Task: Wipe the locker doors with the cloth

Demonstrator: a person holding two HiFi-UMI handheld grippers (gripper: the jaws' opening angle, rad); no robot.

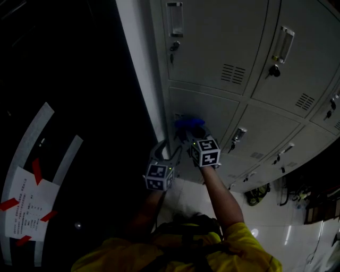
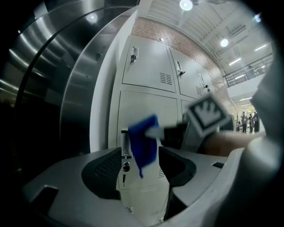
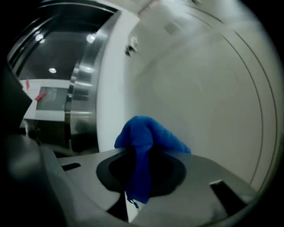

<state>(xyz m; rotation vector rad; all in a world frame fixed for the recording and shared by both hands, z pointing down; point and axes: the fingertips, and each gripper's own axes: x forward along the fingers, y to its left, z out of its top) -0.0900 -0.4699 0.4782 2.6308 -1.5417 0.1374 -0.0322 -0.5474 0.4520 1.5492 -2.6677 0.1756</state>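
Right gripper [image 3: 141, 170] fingers clamped on blue cloth [image 3: 148, 133], held at locker door [image 1: 212, 112]. Judged soft, light, limp; grip mid-bunch. Left gripper [image 2: 142, 172] fingers apart, empty.

A steel wall [image 2: 66, 66] fills nine o'clock, with a paper sheet [image 1: 26, 204] stuck on it at eight. Glossy pale floor [image 1: 297, 234] lies at four. Round ceiling lights [image 2: 186, 4] glow at twelve above a brick band [image 2: 177, 37].
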